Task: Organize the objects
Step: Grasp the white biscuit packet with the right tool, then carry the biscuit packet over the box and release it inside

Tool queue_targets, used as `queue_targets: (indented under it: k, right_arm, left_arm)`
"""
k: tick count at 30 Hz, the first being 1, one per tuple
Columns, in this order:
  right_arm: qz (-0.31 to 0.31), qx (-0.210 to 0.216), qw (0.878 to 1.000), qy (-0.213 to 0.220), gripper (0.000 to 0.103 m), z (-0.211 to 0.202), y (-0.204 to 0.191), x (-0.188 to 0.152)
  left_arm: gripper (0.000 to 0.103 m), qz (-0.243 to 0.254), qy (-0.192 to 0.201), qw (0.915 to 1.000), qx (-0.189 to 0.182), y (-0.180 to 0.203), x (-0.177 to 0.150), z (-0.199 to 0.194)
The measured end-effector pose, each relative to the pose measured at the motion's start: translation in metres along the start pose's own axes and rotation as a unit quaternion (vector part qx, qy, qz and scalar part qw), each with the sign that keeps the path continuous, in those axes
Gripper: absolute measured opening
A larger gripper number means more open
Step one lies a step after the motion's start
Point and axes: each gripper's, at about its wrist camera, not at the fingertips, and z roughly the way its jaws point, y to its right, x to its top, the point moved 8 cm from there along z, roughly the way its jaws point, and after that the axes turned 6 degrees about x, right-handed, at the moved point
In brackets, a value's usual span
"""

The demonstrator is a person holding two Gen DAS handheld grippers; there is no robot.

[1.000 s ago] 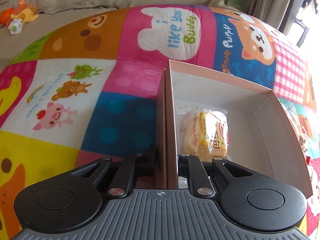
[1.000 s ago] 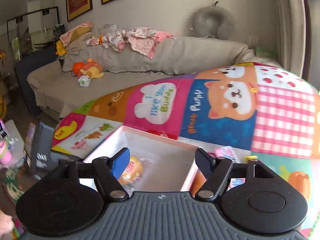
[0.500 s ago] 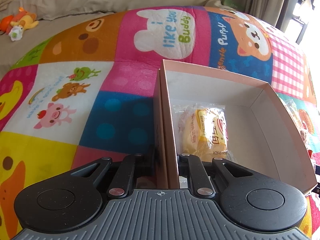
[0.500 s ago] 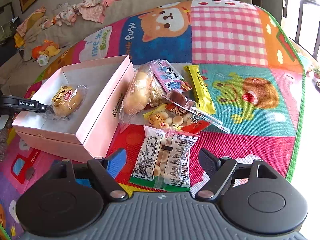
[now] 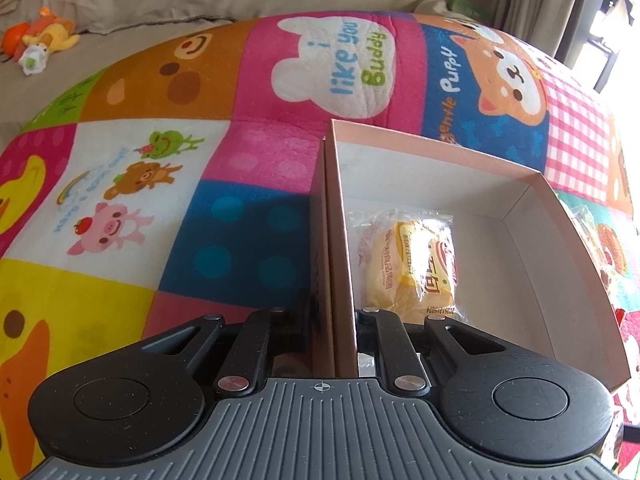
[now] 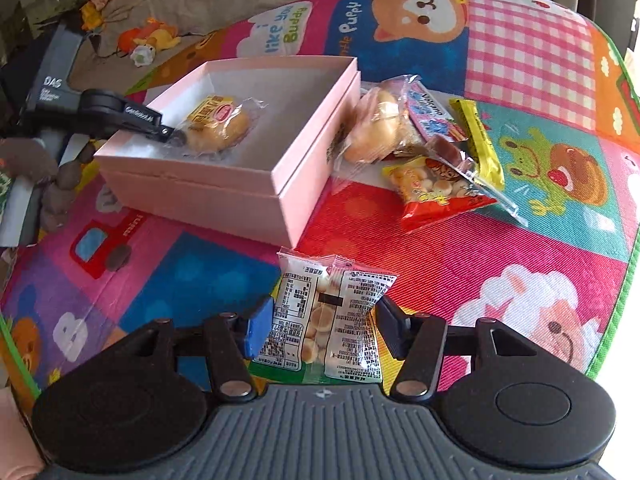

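An open pink box [image 6: 248, 184] sits on a colourful play mat, with one wrapped bun [image 6: 216, 126] inside; the box wall [image 5: 340, 248] and the bun [image 5: 408, 264] also show in the left wrist view. My left gripper [image 5: 334, 320] is shut on the box's near wall; it shows in the right wrist view [image 6: 132, 118] at the box's left edge. My right gripper [image 6: 320, 322] is open, its fingers either side of a clear biscuit packet [image 6: 328, 316] lying on the mat.
A pile of snacks lies right of the box: a wrapped bun [image 6: 374, 126], a red biscuit bag [image 6: 436, 192], a yellow bar [image 6: 478, 142]. A sofa with toys [image 6: 148, 40] is behind. The mat's edge [image 6: 624, 280] runs along the right.
My right gripper has dropped lower and closer to the biscuit packet, which now lies between its fingers. My left gripper stays shut on the box wall.
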Motion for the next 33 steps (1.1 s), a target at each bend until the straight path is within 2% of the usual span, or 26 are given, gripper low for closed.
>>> queue_targets:
  k: [6, 11, 15, 26, 33]
  right_arm:
    - [-0.035, 0.015, 0.999, -0.003, 0.056, 0.0, -0.034, -0.011]
    - [-0.021, 0.011, 1.0, -0.004, 0.057, 0.005, -0.033, -0.017]
    - [-0.021, 0.005, 1.0, -0.005, 0.057, 0.004, -0.034, -0.016]
    - [-0.028, -0.004, 1.0, -0.008, 0.056, 0.003, -0.036, -0.016]
    - [-0.019, 0.043, 0.999, -0.001, 0.056, -0.014, -0.052, -0.004]
  left_arm:
    - [0.016, -0.015, -0.006, 0.9999, -0.002, -0.003, 0.003, -0.002]
    - [0.015, 0.02, 0.03, 0.9992, 0.017, 0.004, 0.011, -0.017]
    - [0.013, 0.021, 0.044, 0.9987, 0.014, 0.005, 0.015, -0.023]
    - [0.013, 0.021, 0.033, 0.9991, 0.017, 0.005, 0.011, -0.012]
    - [0.013, 0.021, 0.034, 0.9991, 0.012, 0.004, 0.01, -0.013]
